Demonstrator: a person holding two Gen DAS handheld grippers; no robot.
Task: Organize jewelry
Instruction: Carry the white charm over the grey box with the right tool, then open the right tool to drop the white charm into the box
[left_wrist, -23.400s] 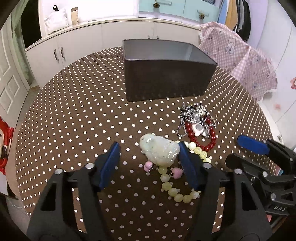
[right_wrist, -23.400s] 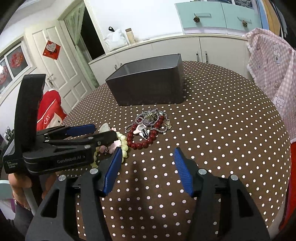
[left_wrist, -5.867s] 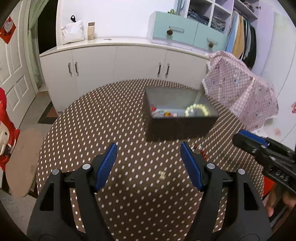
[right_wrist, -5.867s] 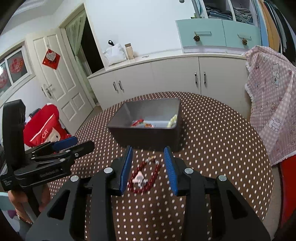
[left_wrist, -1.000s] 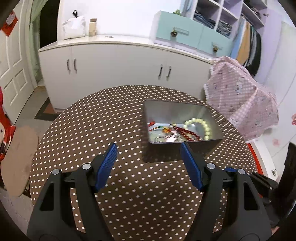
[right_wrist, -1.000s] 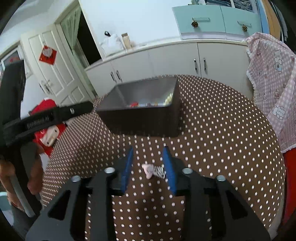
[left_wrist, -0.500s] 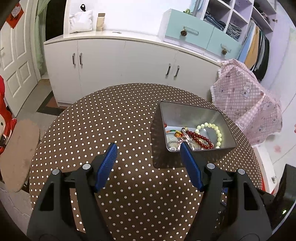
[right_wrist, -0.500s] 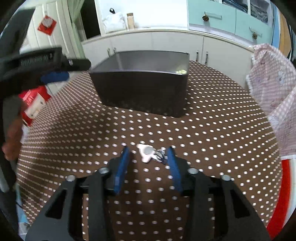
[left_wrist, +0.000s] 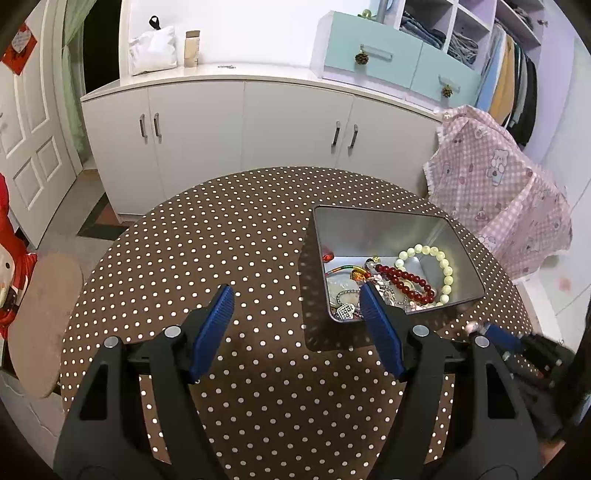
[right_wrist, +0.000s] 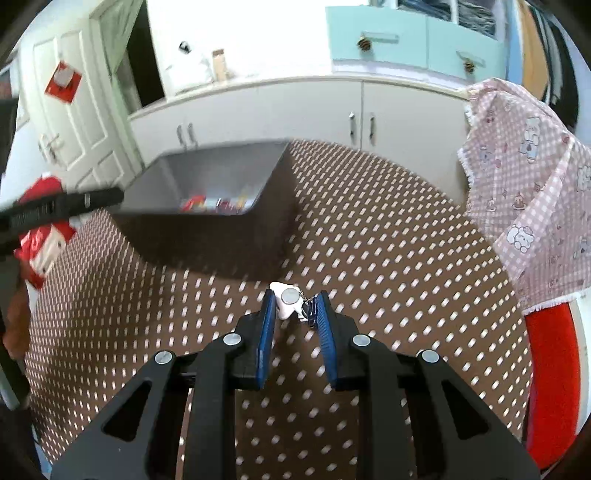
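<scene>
A grey metal box (left_wrist: 384, 221) stands on the dotted table; inside lie a pale bead bracelet (left_wrist: 445, 264), a red bead bracelet (left_wrist: 406, 280) and other small pieces. My left gripper (left_wrist: 295, 295) hovers open and empty over the table, its right finger overlapping the box's near-left corner. My right gripper (right_wrist: 295, 297) is low in front of the box (right_wrist: 221, 240), its jaws closing on a small white charm (right_wrist: 286, 301) with a short metal chain; both pads touch it. The left wrist view shows the right gripper (left_wrist: 498, 338) blurred at the right of the box.
The round table has a brown cloth with white dots (left_wrist: 221, 258). A pink checked cloth (right_wrist: 535, 192) hangs over something at the table's right. White cupboards (left_wrist: 240, 125) stand behind. The left gripper's arm (right_wrist: 66, 206) crosses the right wrist view's left edge.
The right gripper's jaws have narrowed around the white charm, which now sits between the pads. The left gripper's view has drifted left, so the box lies further right.
</scene>
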